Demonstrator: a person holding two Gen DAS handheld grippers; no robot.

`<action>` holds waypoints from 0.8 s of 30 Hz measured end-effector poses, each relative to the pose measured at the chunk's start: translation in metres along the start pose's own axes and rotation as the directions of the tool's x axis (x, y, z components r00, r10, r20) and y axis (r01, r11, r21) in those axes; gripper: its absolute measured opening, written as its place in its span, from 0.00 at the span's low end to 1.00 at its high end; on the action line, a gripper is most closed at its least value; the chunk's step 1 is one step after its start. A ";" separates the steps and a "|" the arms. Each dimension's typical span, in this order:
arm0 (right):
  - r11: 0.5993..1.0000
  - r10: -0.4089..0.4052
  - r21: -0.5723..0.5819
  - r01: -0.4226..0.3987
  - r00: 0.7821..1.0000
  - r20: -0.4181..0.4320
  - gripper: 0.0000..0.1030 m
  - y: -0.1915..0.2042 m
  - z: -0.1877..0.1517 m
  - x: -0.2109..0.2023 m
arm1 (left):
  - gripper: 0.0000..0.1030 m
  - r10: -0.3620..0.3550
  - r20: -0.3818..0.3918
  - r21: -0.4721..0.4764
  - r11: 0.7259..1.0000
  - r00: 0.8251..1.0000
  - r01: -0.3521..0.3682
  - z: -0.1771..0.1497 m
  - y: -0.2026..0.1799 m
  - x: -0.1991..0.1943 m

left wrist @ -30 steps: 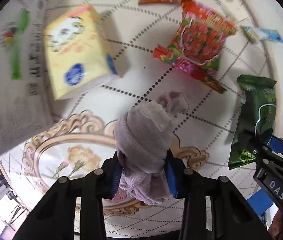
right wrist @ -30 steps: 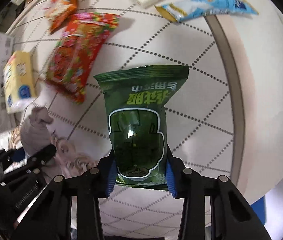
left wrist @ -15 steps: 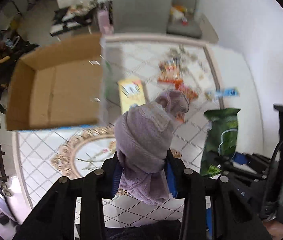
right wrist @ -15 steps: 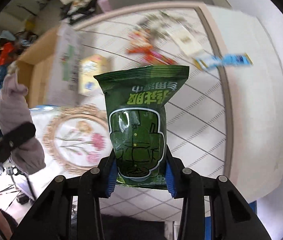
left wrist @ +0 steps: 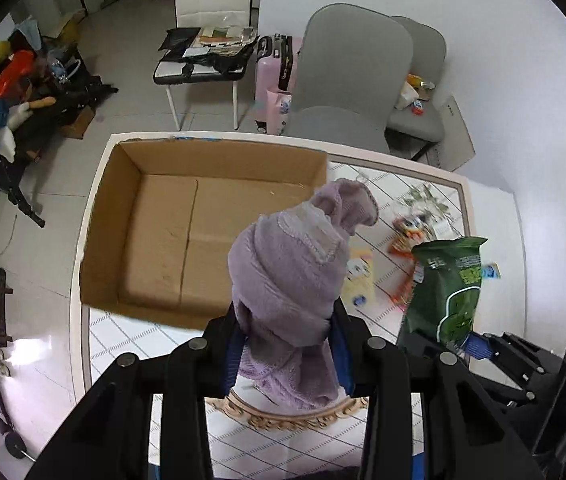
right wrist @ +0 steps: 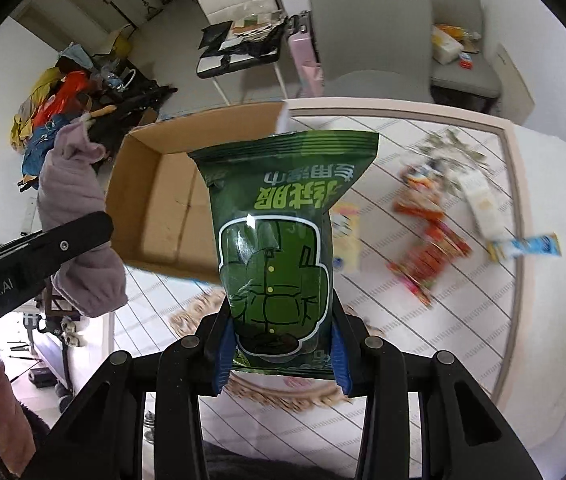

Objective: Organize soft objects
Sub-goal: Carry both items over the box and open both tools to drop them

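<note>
My left gripper [left wrist: 287,348] is shut on a rolled lilac towel [left wrist: 295,280] and holds it high above the table, in front of an open, empty cardboard box [left wrist: 163,240]. My right gripper [right wrist: 279,356] is shut on a green snack pack [right wrist: 279,240], also held high. The pack also shows in the left wrist view [left wrist: 449,288], to the right of the towel. The towel [right wrist: 79,216] and the left gripper's arm show at the left of the right wrist view. The box [right wrist: 155,200] lies behind the pack there.
On the tiled table [right wrist: 443,340] lie a yellow tissue pack [right wrist: 347,236], red snack bags [right wrist: 431,252], a blue sachet [right wrist: 523,246] and a white packet [right wrist: 483,204]. Grey chairs [left wrist: 347,80] and a white chair [left wrist: 211,40] stand beyond the table. Clutter lies on the floor at left.
Both grippers have risen far above the table with the towel and the green pack still held. The view has swung up, bringing the cardboard box and the room into sight.
</note>
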State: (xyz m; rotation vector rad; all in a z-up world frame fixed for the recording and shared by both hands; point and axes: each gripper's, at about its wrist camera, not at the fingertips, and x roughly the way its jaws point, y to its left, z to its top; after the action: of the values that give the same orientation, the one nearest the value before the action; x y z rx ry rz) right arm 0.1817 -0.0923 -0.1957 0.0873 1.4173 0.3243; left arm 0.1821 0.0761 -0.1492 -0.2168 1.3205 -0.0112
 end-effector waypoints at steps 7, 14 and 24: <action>1.000 -0.010 0.026 0.012 0.996 -0.085 0.41 0.042 0.069 0.078 | 0.34 -0.030 -0.137 -0.014 0.999 0.990 0.029 0.062 0.054 0.072; 0.997 -0.063 0.036 0.071 0.982 -0.180 0.41 0.057 0.119 0.158 | 0.34 -0.041 -0.274 0.000 0.999 0.961 0.043 0.106 0.076 0.153; 0.992 -0.113 0.039 0.122 0.976 -0.187 0.58 0.056 0.154 0.204 | 0.37 0.031 -0.278 0.046 0.999 0.960 -0.019 0.124 0.077 0.186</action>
State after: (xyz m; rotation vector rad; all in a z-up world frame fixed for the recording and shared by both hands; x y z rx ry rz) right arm 0.3467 0.0375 -0.3522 0.0138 1.6075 0.2026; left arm 0.3391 0.1460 -0.3120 -0.1661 1.6029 -0.0506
